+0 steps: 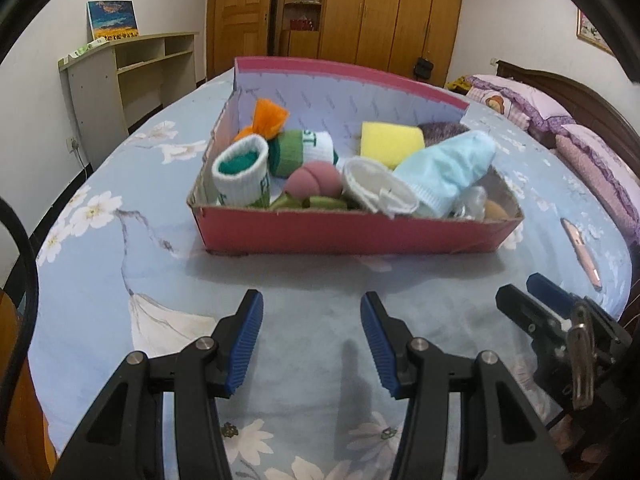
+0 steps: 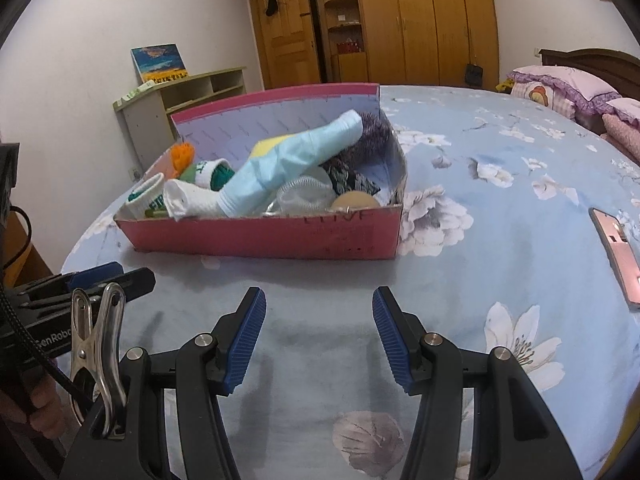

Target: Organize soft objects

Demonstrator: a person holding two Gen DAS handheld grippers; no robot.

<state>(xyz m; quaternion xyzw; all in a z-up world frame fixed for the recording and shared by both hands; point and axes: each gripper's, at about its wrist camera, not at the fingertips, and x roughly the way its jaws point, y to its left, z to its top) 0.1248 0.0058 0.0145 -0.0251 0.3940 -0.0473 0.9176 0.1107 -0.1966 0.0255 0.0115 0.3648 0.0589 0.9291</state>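
A red cardboard box [image 1: 344, 234] [image 2: 280, 236] sits on the blue floral bedspread, full of soft things: a light blue sock [image 1: 444, 170] [image 2: 296, 160], white-and-green rolled socks [image 1: 242, 172] [image 2: 146, 200], a yellow sponge [image 1: 390, 138], a pink ball [image 1: 314, 180], an orange tuft [image 1: 270, 116] [image 2: 182, 154] and a purple fuzzy piece [image 2: 374, 130]. My left gripper [image 1: 312, 308] is open and empty, short of the box's near wall. My right gripper [image 2: 319, 302] is open and empty, also in front of the box. The right gripper shows at the right edge of the left wrist view [image 1: 532, 300].
A pink phone [image 2: 618, 256] [image 1: 580, 250] lies on the bedspread [image 2: 480, 240] to the right. Pink pillows [image 1: 528, 106] lie at the headboard on the far right. A pale shelf unit [image 1: 132, 68] and wooden wardrobes [image 2: 420, 20] stand beyond the bed.
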